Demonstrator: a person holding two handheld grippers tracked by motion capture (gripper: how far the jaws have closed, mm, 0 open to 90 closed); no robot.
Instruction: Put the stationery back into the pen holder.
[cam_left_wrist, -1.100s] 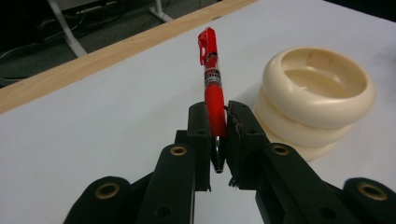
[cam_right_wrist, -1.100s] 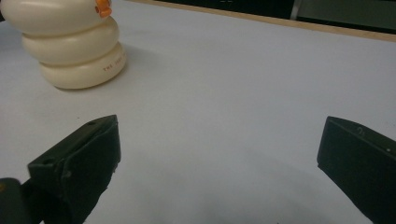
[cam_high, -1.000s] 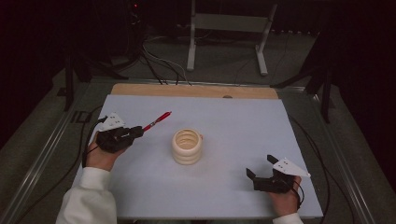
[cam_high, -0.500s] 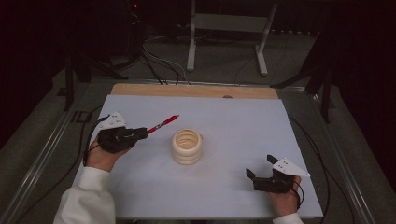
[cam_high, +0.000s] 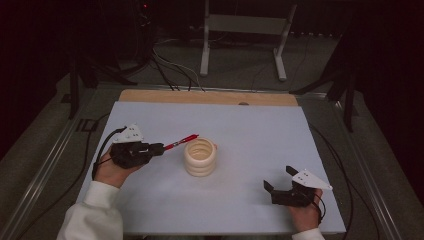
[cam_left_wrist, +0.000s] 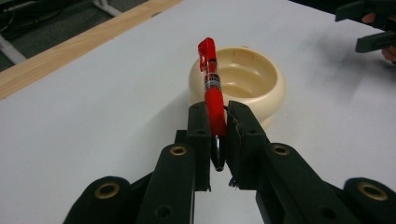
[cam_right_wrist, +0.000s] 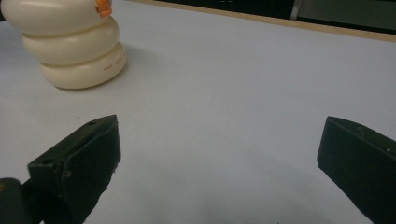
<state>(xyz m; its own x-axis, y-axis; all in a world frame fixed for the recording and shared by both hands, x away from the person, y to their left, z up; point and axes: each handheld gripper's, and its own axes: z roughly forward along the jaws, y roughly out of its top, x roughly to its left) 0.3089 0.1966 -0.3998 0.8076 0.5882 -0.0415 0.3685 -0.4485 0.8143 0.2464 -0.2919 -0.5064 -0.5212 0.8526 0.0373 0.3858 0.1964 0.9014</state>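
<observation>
Item: red plastic pen with clear cap section (cam_left_wrist: 212, 88), clamped near its tip end between the jaws of our left gripper (cam_high: 156, 148), cap end raised toward the cream ribbed three-tier holder (cam_high: 200, 156). We judge it is angled for dropping into the open mouth. Item: our right gripper (cam_high: 278, 183), jaws spread wide, empty, resting near the front edge of the white tabletop (cam_high: 260, 125). Open room all around the holder.
</observation>
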